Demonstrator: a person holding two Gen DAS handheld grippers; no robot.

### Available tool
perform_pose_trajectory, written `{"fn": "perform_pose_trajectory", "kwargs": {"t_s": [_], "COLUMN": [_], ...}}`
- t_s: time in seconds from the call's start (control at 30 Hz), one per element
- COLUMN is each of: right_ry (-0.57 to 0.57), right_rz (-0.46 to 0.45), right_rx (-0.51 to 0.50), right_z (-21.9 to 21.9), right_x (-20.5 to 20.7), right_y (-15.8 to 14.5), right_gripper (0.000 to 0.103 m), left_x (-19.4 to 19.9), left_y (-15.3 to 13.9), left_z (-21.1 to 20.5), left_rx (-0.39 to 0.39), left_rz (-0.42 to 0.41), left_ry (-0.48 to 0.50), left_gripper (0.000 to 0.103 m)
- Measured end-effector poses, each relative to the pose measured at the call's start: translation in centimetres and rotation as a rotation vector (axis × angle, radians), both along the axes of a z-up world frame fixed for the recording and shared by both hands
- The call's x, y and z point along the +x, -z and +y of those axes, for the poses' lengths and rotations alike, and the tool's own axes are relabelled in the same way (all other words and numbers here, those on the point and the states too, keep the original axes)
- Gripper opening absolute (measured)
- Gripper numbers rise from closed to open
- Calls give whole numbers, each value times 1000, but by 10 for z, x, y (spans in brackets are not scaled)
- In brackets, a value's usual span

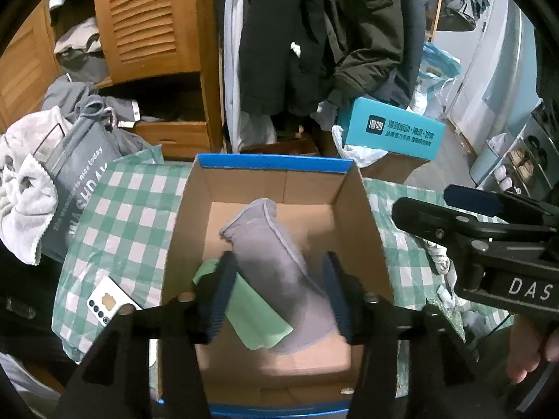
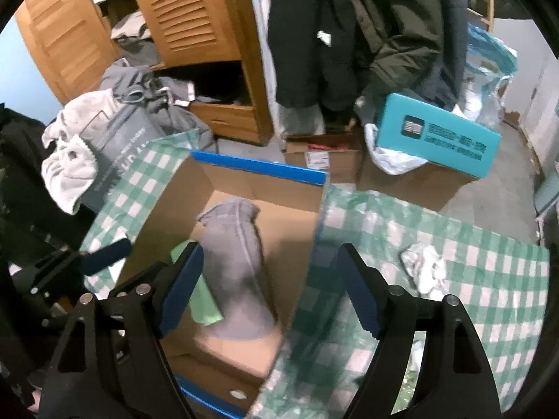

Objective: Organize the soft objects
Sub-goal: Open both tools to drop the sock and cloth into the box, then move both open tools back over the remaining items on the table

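Note:
An open cardboard box with a blue rim sits on a green checked cloth. Inside lie a grey cloth and a green cloth partly under it. My left gripper is open just above the box, its pads either side of the grey cloth, holding nothing. My right gripper is open and empty over the box's right wall; it also shows at the right of the left wrist view. The grey cloth and green cloth show in the right wrist view. A crumpled white cloth lies on the checked cloth to the right.
A phone lies left of the box. A grey bag and white towel are at the left. A teal box on cardboard boxes, a wooden wardrobe and hanging dark coats stand behind.

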State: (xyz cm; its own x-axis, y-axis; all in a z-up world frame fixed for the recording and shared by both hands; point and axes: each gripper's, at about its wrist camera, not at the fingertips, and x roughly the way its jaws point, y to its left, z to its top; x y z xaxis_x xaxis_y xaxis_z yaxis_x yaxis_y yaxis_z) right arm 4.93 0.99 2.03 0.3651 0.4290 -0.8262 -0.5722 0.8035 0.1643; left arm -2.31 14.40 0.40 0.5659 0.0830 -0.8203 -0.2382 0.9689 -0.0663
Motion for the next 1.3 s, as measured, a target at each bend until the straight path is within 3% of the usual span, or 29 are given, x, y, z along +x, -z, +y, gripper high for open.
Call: {"fn": "perform_pose_trajectory", "kwargs": {"t_s": [0.6, 1.3], "right_ry": [96, 276], "right_rz": [0, 33], "right_rx": [-17, -56], "right_z": [-78, -194], "right_x": [10, 22], "right_y": [6, 28], "right_gripper": [79, 79], "left_x": [18, 41], "left_y": [3, 29], "left_z": [-61, -157], "left_rx": [37, 50], "left_rz": [35, 143], "left_ry": [119, 316], "left_gripper": [53, 54]}}
